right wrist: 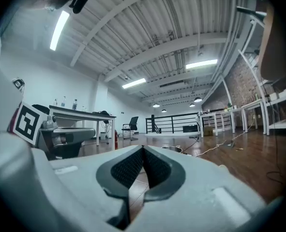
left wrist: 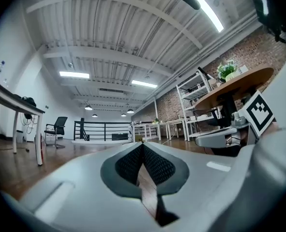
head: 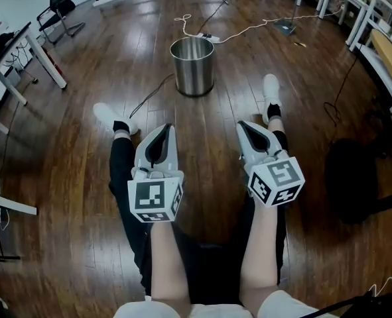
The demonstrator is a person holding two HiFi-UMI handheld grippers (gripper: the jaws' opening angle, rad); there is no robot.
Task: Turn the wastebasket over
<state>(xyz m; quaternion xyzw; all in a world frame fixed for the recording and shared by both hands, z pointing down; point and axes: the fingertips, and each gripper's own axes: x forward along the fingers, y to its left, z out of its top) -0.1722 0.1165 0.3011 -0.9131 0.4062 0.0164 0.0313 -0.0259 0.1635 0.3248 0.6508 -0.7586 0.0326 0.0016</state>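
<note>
A shiny steel wastebasket (head: 193,65) stands upright, mouth up, on the wooden floor ahead of the person's feet. My left gripper (head: 166,129) and my right gripper (head: 244,126) are held side by side at waist height, well short of the basket and apart from it. Both point level toward it. Each gripper is shut with its black pads meeting at the tips and nothing between them, as seen on the left gripper (left wrist: 143,145) and the right gripper (right wrist: 143,149). Only the basket's rim (right wrist: 173,149) peeks over the right gripper's body.
White and black cables (head: 245,27) trail across the floor behind the basket. A white-legged desk (head: 23,58) and an office chair (head: 60,8) stand at the left. A round black chair base (head: 358,177) sits at the right, with more desks (head: 375,25) beyond.
</note>
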